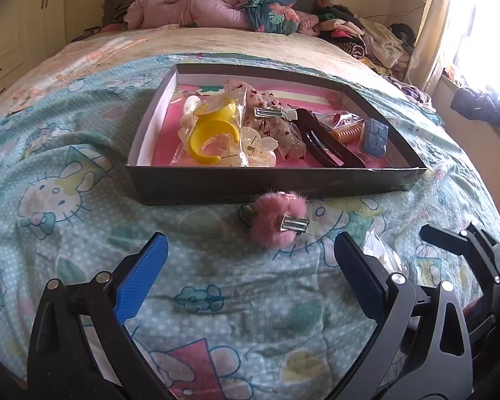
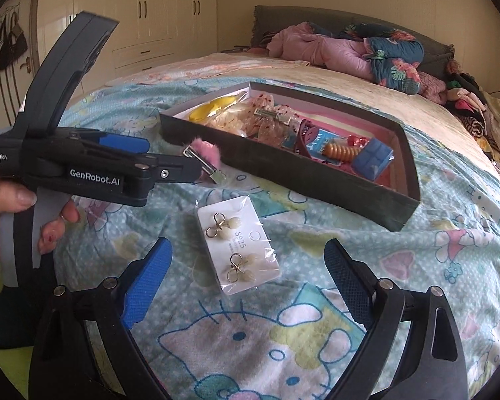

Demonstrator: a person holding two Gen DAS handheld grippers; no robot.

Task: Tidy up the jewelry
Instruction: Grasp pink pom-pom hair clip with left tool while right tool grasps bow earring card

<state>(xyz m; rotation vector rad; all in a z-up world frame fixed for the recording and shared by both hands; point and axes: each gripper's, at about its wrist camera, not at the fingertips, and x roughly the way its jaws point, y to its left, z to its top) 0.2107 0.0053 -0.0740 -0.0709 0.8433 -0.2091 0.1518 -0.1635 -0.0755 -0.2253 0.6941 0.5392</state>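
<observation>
A dark shallow box [image 1: 236,186] [image 2: 316,186] lies on the bed, holding a yellow bangle [image 1: 210,140], a black hair claw [image 1: 326,146], an orange coil tie [image 1: 346,133], a blue packet [image 1: 375,136] and clear bagged pieces. A pink fluffy hair clip [image 1: 278,223] [image 2: 206,156] rests on the sheet just in front of the box. My left gripper [image 1: 250,260] is open, a little short of the clip. A white card of gold earrings [image 2: 238,250] in a clear sleeve lies between the spread fingers of my open right gripper [image 2: 248,266].
The bed is covered by a turquoise cartoon-cat sheet [image 1: 83,183]. Piled quilts [image 1: 236,3] and clothes [image 1: 366,40] sit at the far end. Wardrobes [image 2: 156,16] stand to the left. A person's hand [image 2: 23,213] holds the left gripper's handle.
</observation>
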